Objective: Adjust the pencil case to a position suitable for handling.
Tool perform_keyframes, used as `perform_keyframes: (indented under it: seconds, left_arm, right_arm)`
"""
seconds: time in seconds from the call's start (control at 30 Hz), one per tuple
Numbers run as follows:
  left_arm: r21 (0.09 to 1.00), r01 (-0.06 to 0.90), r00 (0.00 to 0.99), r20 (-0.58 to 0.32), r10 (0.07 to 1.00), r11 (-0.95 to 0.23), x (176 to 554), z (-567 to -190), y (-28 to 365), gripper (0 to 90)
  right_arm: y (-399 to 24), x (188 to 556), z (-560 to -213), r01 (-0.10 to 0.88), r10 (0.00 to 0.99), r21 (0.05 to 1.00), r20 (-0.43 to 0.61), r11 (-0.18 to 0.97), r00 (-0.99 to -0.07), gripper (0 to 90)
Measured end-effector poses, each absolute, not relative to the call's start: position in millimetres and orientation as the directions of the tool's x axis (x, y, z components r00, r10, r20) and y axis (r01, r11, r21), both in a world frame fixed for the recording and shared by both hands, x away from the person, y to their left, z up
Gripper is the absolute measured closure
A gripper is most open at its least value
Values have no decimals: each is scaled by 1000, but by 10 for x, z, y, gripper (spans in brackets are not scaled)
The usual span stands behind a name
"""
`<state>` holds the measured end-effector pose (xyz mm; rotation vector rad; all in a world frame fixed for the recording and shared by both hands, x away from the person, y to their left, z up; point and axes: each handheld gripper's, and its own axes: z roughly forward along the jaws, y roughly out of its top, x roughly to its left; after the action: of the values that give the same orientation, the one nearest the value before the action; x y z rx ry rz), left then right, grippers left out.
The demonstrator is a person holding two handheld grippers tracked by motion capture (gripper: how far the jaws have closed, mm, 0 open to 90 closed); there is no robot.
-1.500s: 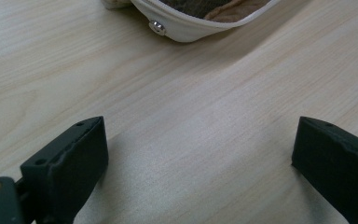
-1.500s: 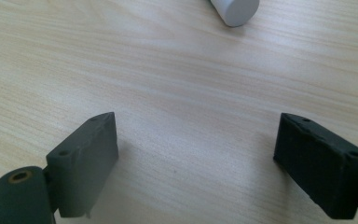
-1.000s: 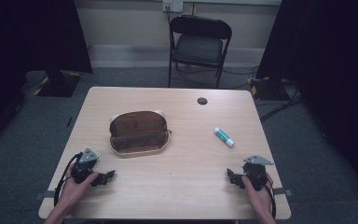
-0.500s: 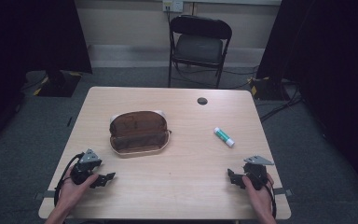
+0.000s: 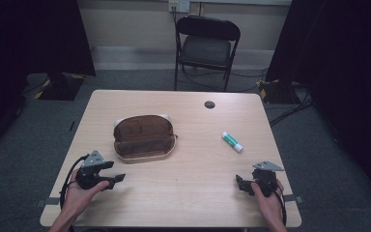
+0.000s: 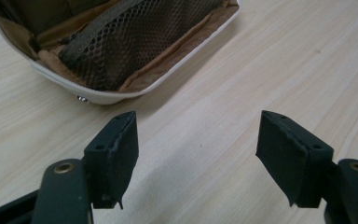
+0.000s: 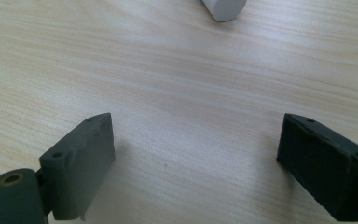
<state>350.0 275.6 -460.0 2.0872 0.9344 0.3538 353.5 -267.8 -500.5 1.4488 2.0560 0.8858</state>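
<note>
A pale wooden table (image 5: pixel 183 203) fills the lower middle of the frame, standing on grey carpet (image 5: pixel 38 125). Behind it, at top centre, 1 black folding chair (image 5: pixel 206 46) faces a beige wall (image 5: pixel 125 21) with a socket (image 5: pixel 179 5). Dark curtains (image 5: pixel 34 34) hang at upper left and upper right. Cables (image 5: pixel 290 108) trail across the floor at right. The light is dim.

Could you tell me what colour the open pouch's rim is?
White rim; left gripper view.
</note>
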Motion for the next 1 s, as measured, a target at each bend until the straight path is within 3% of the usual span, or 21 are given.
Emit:
perform_keyframes:
  seconds: [0.27, 0.67, 0.7, 0.9, 1.0]
  left_arm:
    - [761, 486, 699, -44, 713, -430, 3611, -4517, 2669, 295]
    - [786, 380, 758, 38, 652, -488, 3814, -4321, 2391, 322]
    - [795, 382, 756, 24, 655, -471, 3845, -4325, 2368, 365]
    - [808, 394, 740, 3, 672, -437, 4055, -4324, 2358, 416]
    - [833, 423, 745, -98, 659, -355, 4153, -4279, 2368, 454]
  right_arm:
    - [-2682, 3538, -5004, 639, 942, 731, -11, 237, -336, 99]
    - [-2687, 3538, -5004, 638, 939, 731, -11, 241, -343, 99]
    - [-2687, 3538, -5004, 638, 939, 731, -11, 241, -343, 99]
    - [-2691, 3539, -5004, 637, 938, 731, -11, 245, -348, 99]
    - [-2692, 3540, -5004, 637, 937, 731, -11, 246, -349, 99]
